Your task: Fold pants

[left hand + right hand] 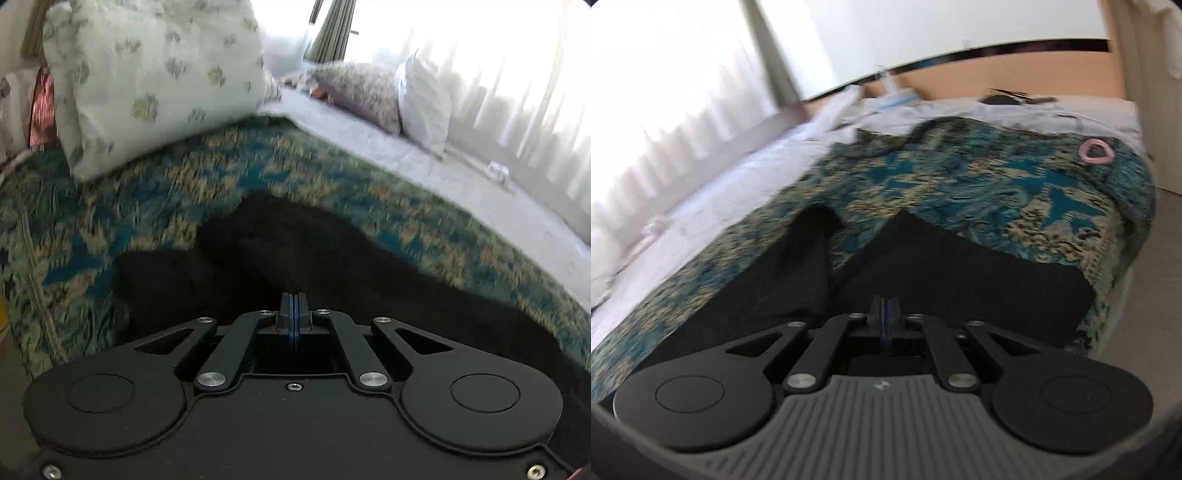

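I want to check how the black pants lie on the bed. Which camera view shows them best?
The right wrist view: the black pants show both legs spread apart on the patterned bedspread, with clear edges. The left wrist view gives only a dark, blurred mass of the pants in front of the closed gripper.

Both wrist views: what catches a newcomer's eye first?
The black pants sprawl across the teal-and-tan patterned bedspread, just ahead of both grippers. In the left view, a big floral pillow stands at the upper left; bright curtains glare on the right.
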Tool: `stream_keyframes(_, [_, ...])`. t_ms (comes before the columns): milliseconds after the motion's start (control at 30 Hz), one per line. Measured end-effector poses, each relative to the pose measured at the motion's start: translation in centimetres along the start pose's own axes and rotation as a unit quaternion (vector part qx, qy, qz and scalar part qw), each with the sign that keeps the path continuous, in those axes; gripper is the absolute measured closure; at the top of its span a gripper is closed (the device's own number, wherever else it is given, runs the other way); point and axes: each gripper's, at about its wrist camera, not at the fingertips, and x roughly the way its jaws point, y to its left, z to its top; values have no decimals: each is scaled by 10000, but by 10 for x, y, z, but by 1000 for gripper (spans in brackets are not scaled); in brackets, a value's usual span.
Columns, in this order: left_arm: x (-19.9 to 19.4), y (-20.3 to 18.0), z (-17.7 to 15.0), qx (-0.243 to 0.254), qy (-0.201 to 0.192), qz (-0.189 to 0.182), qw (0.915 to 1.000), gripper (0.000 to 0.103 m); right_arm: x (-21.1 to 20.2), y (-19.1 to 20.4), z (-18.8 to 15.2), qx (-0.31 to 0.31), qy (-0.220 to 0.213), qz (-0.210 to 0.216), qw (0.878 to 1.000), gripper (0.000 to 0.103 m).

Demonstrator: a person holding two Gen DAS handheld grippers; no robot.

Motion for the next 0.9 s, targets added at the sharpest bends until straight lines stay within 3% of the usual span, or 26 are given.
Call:
stream_keyframes(33, [2,3,-1,-13,35,27,10000,102,0,3,-2,-242,38,60,9997,63])
stream_keyframes(100, [3,4,-4,-13,42,65,10000,102,5,16,-7,-816,49,169,9965,41])
stream_keyframes(267, [7,3,-6,59,78,141,9999,101,38,72,-22,-2337,-28,-31,9723,28])
stream_keyframes(367, [11,-1,0,53,104,171,9998,101,72,96,-19,-2851,5,-271,9581,16])
stream_keyframes(467, [14,-4,3,79,98,201,9997,101,109,111,-12,-3158,329,-421,9473,13])
stream_keyframes(500, [14,-5,4,77,83,205,9997,101,115,114,-9,-3081,345,-407,9499,17])
stream_keyframes(567, [14,-7,7,59,53,184,9998,101,120,114,5,-2655,390,-429,9624,65])
stream_keyframes(600, [13,-8,9,45,20,154,9999,101,119,113,12,-2403,300,-702,9677,94])
stream_keyframes(633, [11,-8,12,31,-27,118,9999,101,112,110,19,-2160,48,-883,9724,98])
stream_keyframes(767, [-6,-6,26,-29,-260,-49,9996,102,64,86,39,-1594,-815,-852,9801,98])
stream_keyframes(900, [-31,1,28,173,-731,52,9972,102,17,46,39,-1203,-1014,-784,9844,98])
